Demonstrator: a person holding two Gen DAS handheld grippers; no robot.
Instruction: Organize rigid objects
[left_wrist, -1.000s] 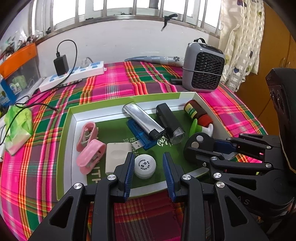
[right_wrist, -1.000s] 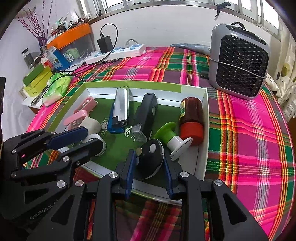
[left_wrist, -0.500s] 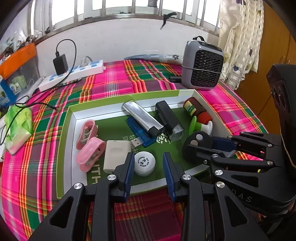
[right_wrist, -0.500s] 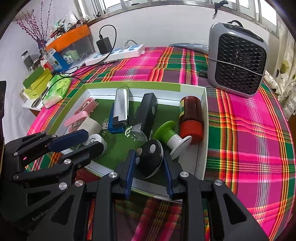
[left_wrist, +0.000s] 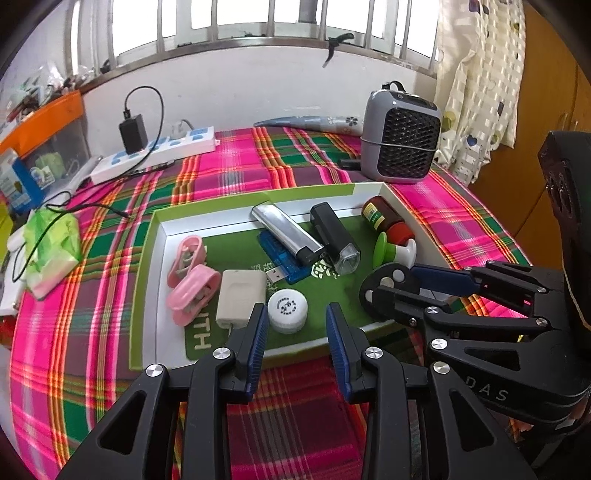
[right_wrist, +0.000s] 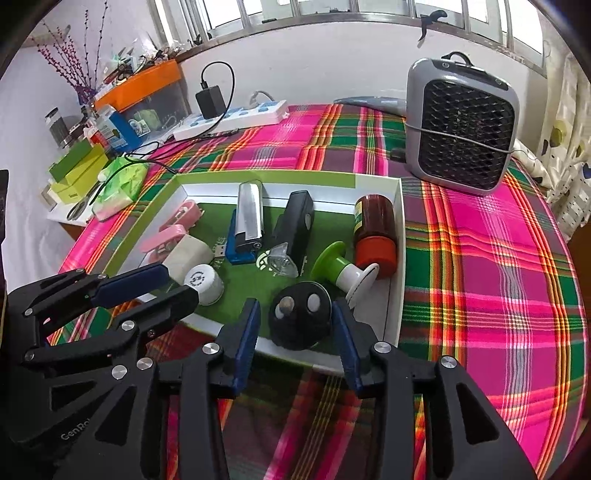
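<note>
Between the right gripper's (right_wrist: 295, 325) opening jaws lies the round disc (right_wrist: 300, 320), in the tray (right_wrist: 400, 236). The jar (right_wrist: 375, 230) lies ahead-right, the cap (right_wrist: 204, 281) to the left.

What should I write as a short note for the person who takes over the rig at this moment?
Right tool: jaws opening around the black round object, which rests in the tray.
Left tool: open, empty, the white round cap lies just ahead.
Done: all small items seem to lie in the tray.
Left: withdraw both tools; tidy further if wanted.
</note>
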